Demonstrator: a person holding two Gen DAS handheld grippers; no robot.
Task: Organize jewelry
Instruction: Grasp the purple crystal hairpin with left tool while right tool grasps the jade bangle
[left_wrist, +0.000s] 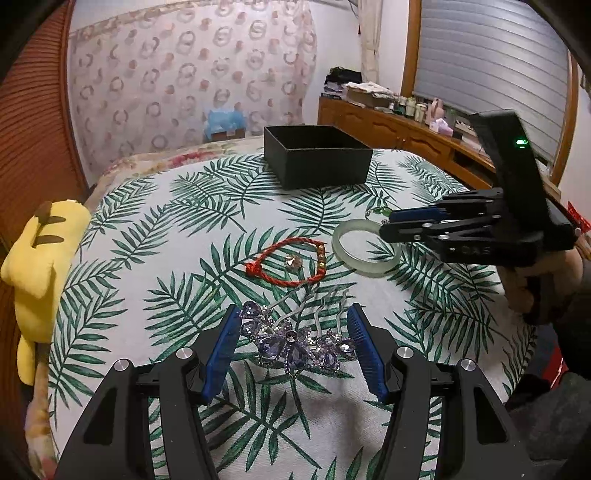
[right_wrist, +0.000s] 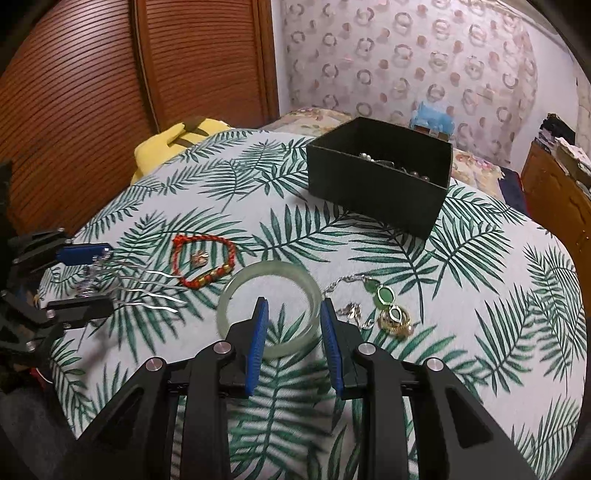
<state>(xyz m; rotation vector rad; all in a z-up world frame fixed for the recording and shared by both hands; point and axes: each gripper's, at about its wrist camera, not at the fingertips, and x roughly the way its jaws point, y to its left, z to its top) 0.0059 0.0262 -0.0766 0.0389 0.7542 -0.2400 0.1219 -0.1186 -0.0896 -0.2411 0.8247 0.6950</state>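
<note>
A counter (left_wrist: 122, 229) covered in a palm-leaf cloth carries the jewelry. At its far side stands a black box (left_wrist: 317, 155), open at the top; from the right wrist view, a few pearly beads (right_wrist: 402, 168) show inside it.

The left claw (left_wrist: 291, 345) sits at the near edge with its blue pads on either side of a purple jewelled hair comb (left_wrist: 295, 343). The pads stand just beside the ends of the comb, but whether they press on it cannot be told. The comb's wavy silver prongs point away toward the box.

Just beyond the comb lies a red cord bracelet (left_wrist: 286, 264) with gold beads, and a small flower-shaped ring or charm (left_wrist: 293, 261) rests inside its loop. To the right of the bracelet lies a pale green bangle (left_wrist: 364, 247), flat on the cloth.

The right claw (right_wrist: 294, 334) hangs over the near rim of the bangle with its pads apart, one within the ring and one at its right rim; it grips nothing. A person's hand (left_wrist: 535, 280) holds its handle at the right. Right of the bangle lies a silver chain with green stones (right_wrist: 380, 295), and just beside it a gold piece (right_wrist: 397, 323).

A yellow plush toy (left_wrist: 40, 258) hangs at the counter's left edge.
</note>
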